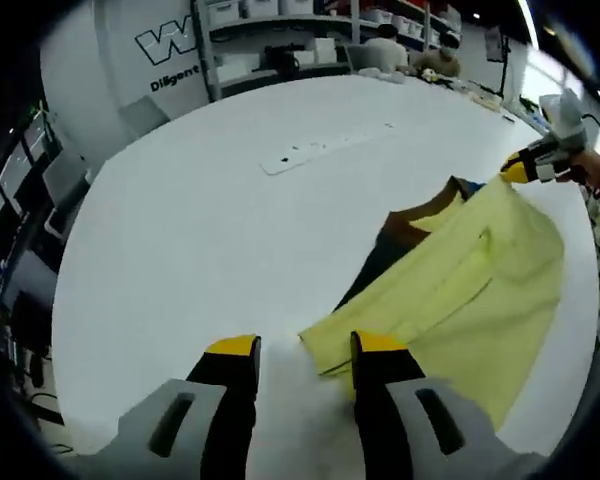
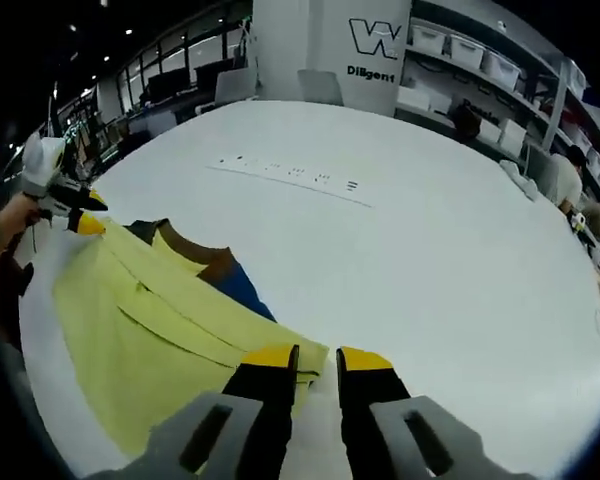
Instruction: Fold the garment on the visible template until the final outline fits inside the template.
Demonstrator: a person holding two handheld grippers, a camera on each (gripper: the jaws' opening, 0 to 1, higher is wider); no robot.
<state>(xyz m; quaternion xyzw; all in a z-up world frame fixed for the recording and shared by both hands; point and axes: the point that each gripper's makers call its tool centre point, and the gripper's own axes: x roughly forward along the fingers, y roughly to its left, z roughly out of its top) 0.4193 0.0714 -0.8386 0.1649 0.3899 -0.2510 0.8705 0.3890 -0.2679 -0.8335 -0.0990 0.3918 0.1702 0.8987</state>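
A yellow garment (image 1: pixel 460 290) (image 2: pixel 150 320) lies spread on the round white table (image 1: pixel 200 230) (image 2: pixel 430 260). A brown and dark blue piece (image 1: pixel 405 222) (image 2: pixel 230 275) sticks out from under its edge. My left gripper (image 1: pixel 305 345) stands open at the near corner, which lies between the jaws by the right one. In the right gripper view it shows as the left gripper (image 2: pixel 85 222) at the far corner. My right gripper (image 2: pixel 318 357) has narrow jaws closed on the garment's edge. The left gripper view has the right gripper (image 1: pixel 520 170) at the pointed far corner.
A long white strip (image 1: pixel 325 148) (image 2: pixel 290 175) lies on the table beyond the garment. Shelves with boxes (image 1: pixel 280 40) (image 2: pixel 480 70) and a seated person (image 1: pixel 385 45) are past the table's far edge. A hand (image 2: pixel 10 225) holds the left gripper.
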